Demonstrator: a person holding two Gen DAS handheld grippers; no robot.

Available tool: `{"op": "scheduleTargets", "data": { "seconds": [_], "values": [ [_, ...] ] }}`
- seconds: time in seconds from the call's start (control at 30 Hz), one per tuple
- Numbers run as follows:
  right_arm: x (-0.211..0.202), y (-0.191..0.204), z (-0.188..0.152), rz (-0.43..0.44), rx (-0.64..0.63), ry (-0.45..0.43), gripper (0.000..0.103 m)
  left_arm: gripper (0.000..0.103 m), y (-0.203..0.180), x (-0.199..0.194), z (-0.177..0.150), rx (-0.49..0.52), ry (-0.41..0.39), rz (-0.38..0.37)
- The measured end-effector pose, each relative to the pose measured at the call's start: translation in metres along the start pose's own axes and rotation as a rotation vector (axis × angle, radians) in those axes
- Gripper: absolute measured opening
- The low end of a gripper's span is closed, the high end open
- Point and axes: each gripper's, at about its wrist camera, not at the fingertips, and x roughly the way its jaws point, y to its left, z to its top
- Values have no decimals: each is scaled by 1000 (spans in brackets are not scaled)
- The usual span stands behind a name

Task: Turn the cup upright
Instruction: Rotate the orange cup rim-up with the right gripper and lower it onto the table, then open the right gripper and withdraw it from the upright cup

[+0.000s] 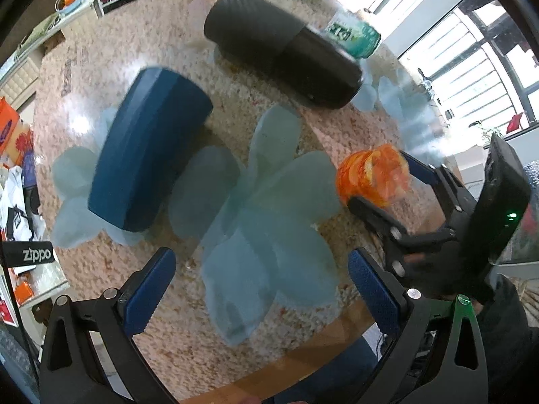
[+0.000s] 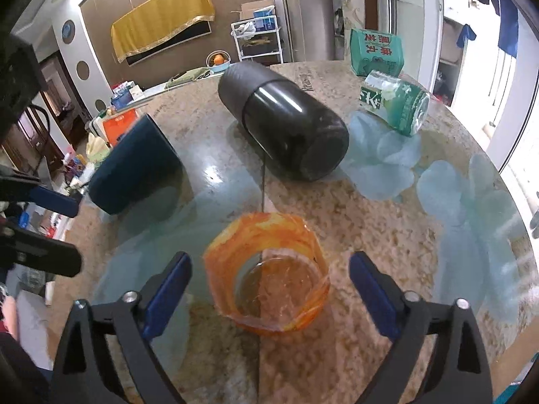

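Where the glass-topped table (image 2: 337,353) carries pale blue flower prints, stands upright an orange cup (image 2: 267,269): translucent, faceted wall with orange-and-white swirls, mouth up, clear base visible inside. Positioned between the blue pads of the right gripper (image 2: 269,289), spread wide, with a gap on each side in the right wrist view. Left gripper (image 1: 262,289) likewise spread wide, holding nothing, over a flower print. Lying on their sides farther back: blue cup (image 1: 145,155), black flask (image 1: 283,50), green can (image 2: 394,101). Behind, a green carton (image 2: 375,52).
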Motion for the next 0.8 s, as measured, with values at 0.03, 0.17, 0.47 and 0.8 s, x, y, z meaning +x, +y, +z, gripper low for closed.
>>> {"op": "scheduleTargets", "data": {
  "seconds": [0.03, 0.17, 0.47, 0.8],
  "values": [
    [-5, 0, 3, -2, 3, 4, 103, 103, -1, -4, 0, 1, -10, -6],
    [-32, -1, 17, -9, 14, -1, 103, 103, -5, -25, 4, 12, -62, -35],
    [-77, -11, 56, -159, 132, 126, 103, 103, -36, -62, 23, 71, -152, -54],
    [-96, -30, 71, -258, 168, 279, 103, 103, -75, -70, 35, 57, -170, 23]
  ]
}}
